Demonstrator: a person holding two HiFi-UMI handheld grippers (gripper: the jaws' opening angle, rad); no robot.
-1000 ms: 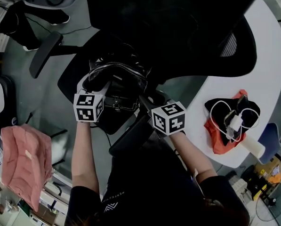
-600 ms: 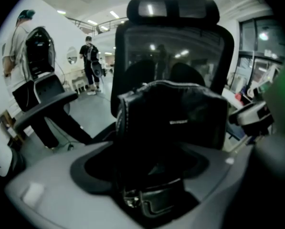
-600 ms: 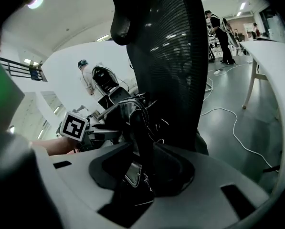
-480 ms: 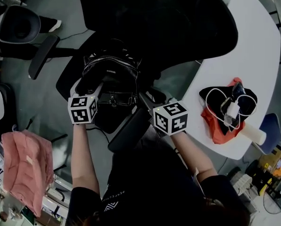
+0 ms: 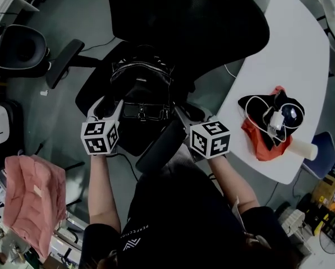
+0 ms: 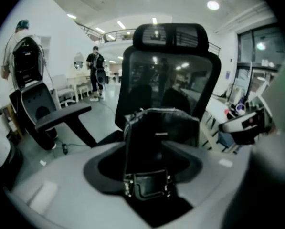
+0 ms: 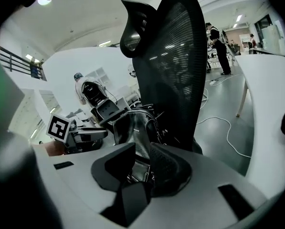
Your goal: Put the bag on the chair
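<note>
A black leather bag [image 5: 142, 91] stands upright on the seat of a black office chair [image 5: 184, 21], against its mesh backrest. My left gripper [image 5: 106, 105] sits just left of the bag's lower corner, clear of it. Its jaws are closing with nothing between them; in the left gripper view the bag [image 6: 159, 147] stands some way beyond my left gripper [image 6: 149, 168]. My right gripper [image 5: 181, 115] hovers at the bag's right side, above the chair's right armrest [image 5: 161, 147]. Its jaws are closing too, on nothing; the bag [image 7: 137, 132] shows past my right gripper [image 7: 141, 168].
A white table [image 5: 302, 66] at the right carries black and orange cloth with a white cable and charger [image 5: 271, 128]. The chair's left armrest [image 5: 63, 63] juts out left. Another dark chair [image 5: 21, 46] stands far left, a pink cloth [image 5: 32, 200] low left.
Both grippers have drawn back from the bag toward me; the left one, earlier at the bag's side, is now apart from it. The bag stays on the seat.
</note>
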